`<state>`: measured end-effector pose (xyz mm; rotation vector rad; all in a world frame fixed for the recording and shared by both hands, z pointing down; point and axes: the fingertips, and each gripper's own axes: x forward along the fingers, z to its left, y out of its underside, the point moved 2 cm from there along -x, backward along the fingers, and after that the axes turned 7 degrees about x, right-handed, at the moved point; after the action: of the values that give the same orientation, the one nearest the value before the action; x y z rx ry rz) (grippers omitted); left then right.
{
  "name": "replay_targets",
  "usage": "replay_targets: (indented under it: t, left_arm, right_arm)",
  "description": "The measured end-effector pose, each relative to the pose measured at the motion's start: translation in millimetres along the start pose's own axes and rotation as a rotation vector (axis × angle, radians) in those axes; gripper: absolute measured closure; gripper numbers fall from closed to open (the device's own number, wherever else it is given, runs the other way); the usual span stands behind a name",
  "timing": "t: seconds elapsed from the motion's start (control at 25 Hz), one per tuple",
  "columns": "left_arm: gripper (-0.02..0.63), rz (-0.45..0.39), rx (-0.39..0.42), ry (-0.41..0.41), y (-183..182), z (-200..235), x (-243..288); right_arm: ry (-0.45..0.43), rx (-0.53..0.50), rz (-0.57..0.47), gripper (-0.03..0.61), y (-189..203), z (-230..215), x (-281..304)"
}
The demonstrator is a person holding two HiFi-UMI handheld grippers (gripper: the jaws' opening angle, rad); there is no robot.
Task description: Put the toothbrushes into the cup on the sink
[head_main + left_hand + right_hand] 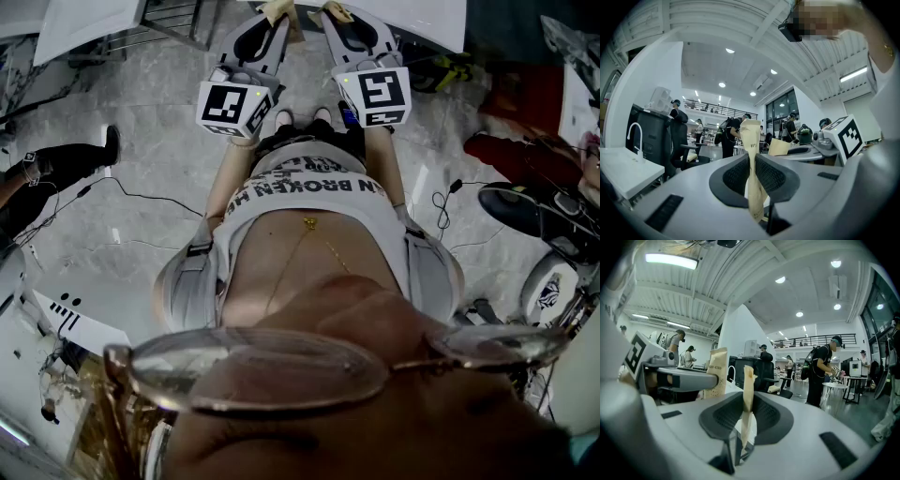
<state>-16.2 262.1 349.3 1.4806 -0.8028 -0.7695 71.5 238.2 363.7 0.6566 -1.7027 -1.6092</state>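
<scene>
Both grippers are held up in front of the person's body. In the left gripper view, my left gripper [752, 161] is shut on a beige paper toothbrush packet [751, 136] that stands upright between the jaws. In the right gripper view, my right gripper [747, 404] pinches a second, thinner beige packet [748, 380] edge-on. In the head view the left gripper [272, 19] and right gripper [339, 17] point away side by side, and each packet tip pokes out. A white sink counter [626, 171] with a faucet [635, 136] lies to the left. No cup is in view.
A marble floor [150, 150] with trailing cables [141, 197] lies below. White table edges [84, 23] line the far side. Another person's leg [66, 159] is at the left. Several people [733, 133] stand in the hall beyond, with office chairs [686, 150].
</scene>
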Motion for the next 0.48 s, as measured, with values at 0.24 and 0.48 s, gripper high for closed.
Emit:
replay_targets:
  t: [0.24, 0.48]
  left_arm:
    - [0.568, 0.004, -0.001, -0.029, 3.3, -8.8, 10.6]
    - [0.568, -0.006, -0.027, -0.075, 6.8, -10.8, 7.1]
  right_arm:
    - [-0.023, 0.009, -0.024, 0.502, 3.3, -16.8, -5.9]
    - [-0.063, 0.027, -0.034, 0.502, 13.3, -31.4, -15.1]
